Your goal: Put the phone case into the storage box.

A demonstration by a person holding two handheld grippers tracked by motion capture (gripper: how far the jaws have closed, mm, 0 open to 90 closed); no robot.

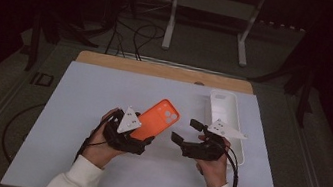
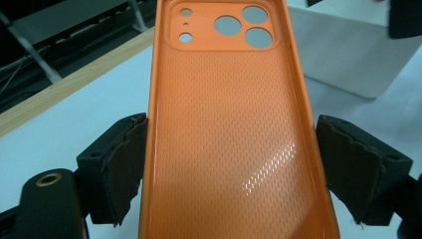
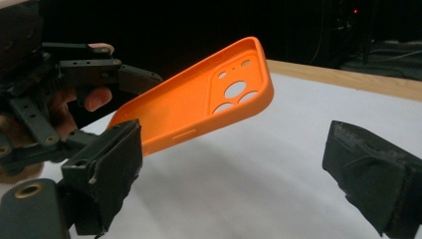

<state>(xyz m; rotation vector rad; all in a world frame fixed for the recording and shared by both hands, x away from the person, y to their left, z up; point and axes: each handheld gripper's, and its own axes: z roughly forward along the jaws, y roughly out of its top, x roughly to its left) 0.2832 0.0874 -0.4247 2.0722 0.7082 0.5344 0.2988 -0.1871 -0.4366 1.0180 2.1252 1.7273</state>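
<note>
An orange phone case (image 1: 161, 117) with round camera cut-outs is held tilted above the white table mat (image 1: 76, 109). My left gripper (image 1: 142, 130) is shut on the orange phone case (image 2: 229, 124) near its lower end, and the black pads (image 2: 124, 164) press both long edges. The case's open inner side faces the left gripper's camera. Just to the right, my right gripper (image 1: 185, 132) stands open with nothing between its jaws. In the right gripper view, the right gripper (image 3: 239, 174) is spread wide and points toward the raised orange phone case (image 3: 199, 104), still apart from it.
A white oblong box (image 1: 226, 114) lies on the mat at the right, just beyond the right hand. The mat covers a wooden table (image 1: 158, 68). A white metal stand (image 1: 213, 10) and cables sit on the dark floor behind the table.
</note>
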